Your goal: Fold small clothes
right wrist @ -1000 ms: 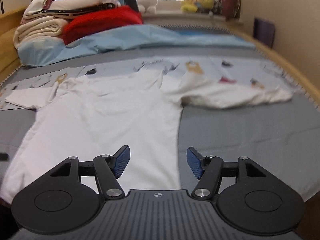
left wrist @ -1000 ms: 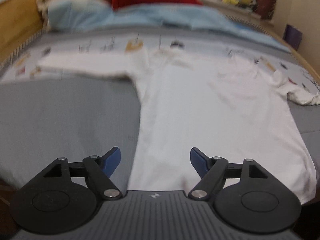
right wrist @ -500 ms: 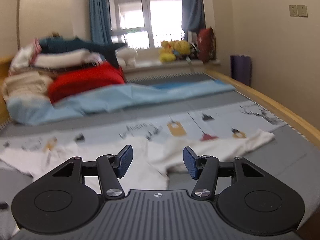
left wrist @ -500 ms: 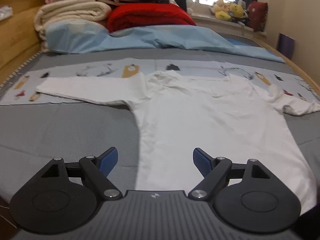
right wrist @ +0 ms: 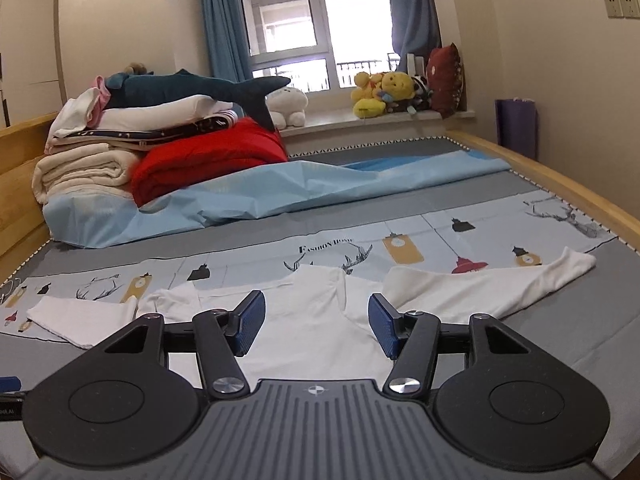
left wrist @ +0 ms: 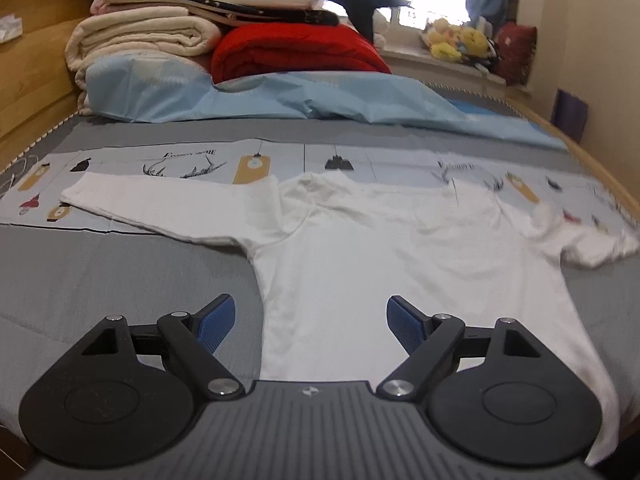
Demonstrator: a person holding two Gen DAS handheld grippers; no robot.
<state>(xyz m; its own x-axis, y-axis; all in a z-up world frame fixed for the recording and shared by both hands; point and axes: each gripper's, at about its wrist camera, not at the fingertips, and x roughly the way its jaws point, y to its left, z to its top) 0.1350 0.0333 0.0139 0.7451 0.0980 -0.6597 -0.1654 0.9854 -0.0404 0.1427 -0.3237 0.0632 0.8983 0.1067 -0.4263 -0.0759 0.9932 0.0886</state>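
Shirt (left wrist: 360, 264) lies flat on the near part of bed (left wrist: 100, 272), sleeves spread left and right, ready for folding. Left gripper (left wrist: 310, 322) and right gripper (right wrist: 316, 322) hover released, nothing grasped, likely picking grab points.

White shirt (left wrist: 400, 264) hem hidden behind left gripper (left wrist: 310, 322) (right sleeve blurred).

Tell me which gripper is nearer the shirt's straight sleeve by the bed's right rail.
Right, as far as I can judge. The right gripper hangs open above the shirt, its sleeve just right. The left gripper, open, faces the hem, that sleeve far off, bunched.
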